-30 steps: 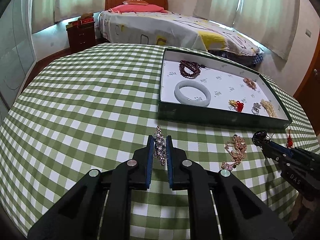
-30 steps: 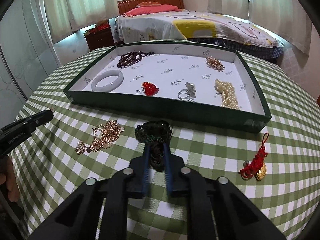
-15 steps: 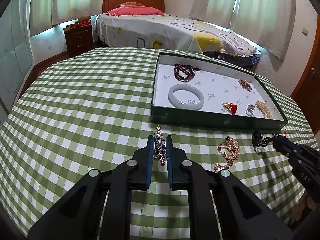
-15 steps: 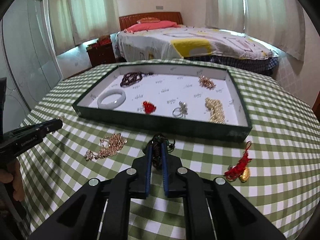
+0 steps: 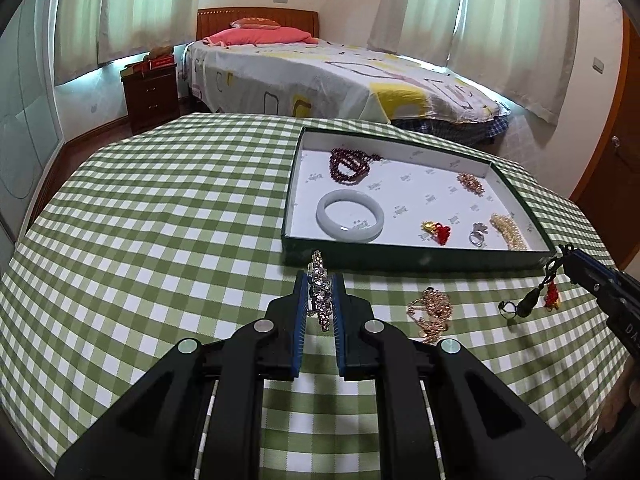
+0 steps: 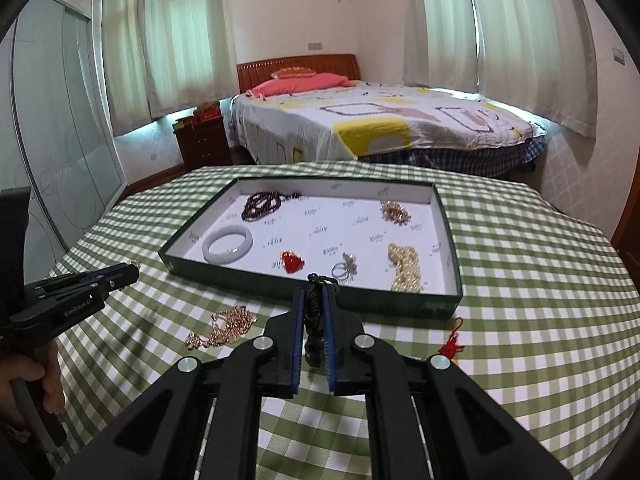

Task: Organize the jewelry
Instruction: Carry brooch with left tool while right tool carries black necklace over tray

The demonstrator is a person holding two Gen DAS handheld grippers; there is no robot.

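Six pieces lie in the tray [image 5: 416, 258]; your left gripper [image 5: 319, 294] clamps a crystal bracelet [image 5: 320, 300], your right gripper [image 6: 314, 312] a dark cord [image 6: 313, 320], while gold chain [image 6: 228, 328] and red charm [image 6: 450, 346] wait on the surface [image 5: 160, 240].

left wrist: faces tray [image 5: 416, 258] from left | right wrist: head-on, same tray

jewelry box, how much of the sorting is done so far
Six pieces already lie in the box: dark beads, white bangle, red charm, ring, pearls and a gold piece. In hand: the left gripper holds a silver bracelet, the right gripper a dark cord piece. Left on the cloth: a gold chain and a red tassel.
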